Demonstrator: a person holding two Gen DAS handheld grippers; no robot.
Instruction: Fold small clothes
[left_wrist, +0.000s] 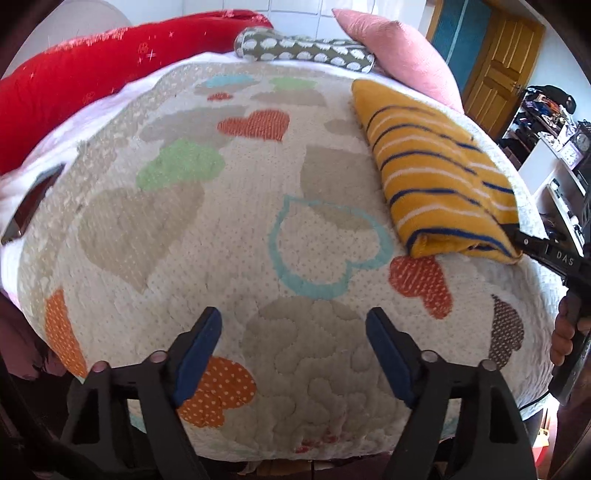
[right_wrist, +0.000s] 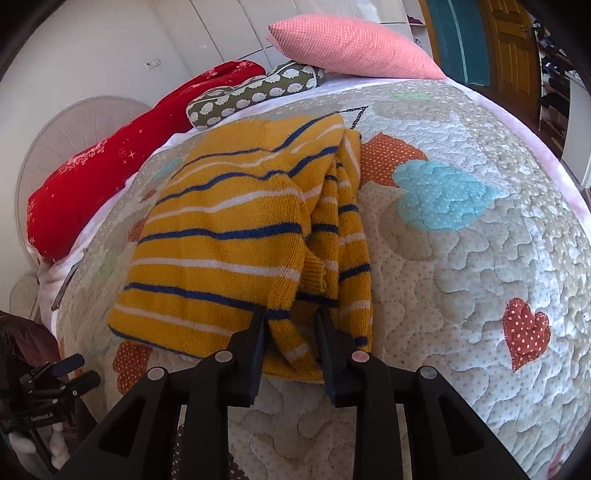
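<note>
A folded mustard-yellow knit sweater with blue and white stripes lies on the heart-patterned quilt, toward its right side. In the right wrist view the sweater fills the middle. My right gripper is shut on a bunched fold at its near edge, with cloth pinched between the pads. The left wrist view shows the right gripper holding that same near corner. My left gripper hangs open over bare quilt to the left of the sweater, with nothing between its fingers.
Along the far edge of the bed lie a red bolster, a grey pillow with white spots and a pink pillow. A wooden door and cluttered shelves stand beyond the bed's right side. A hand holds the right gripper's handle.
</note>
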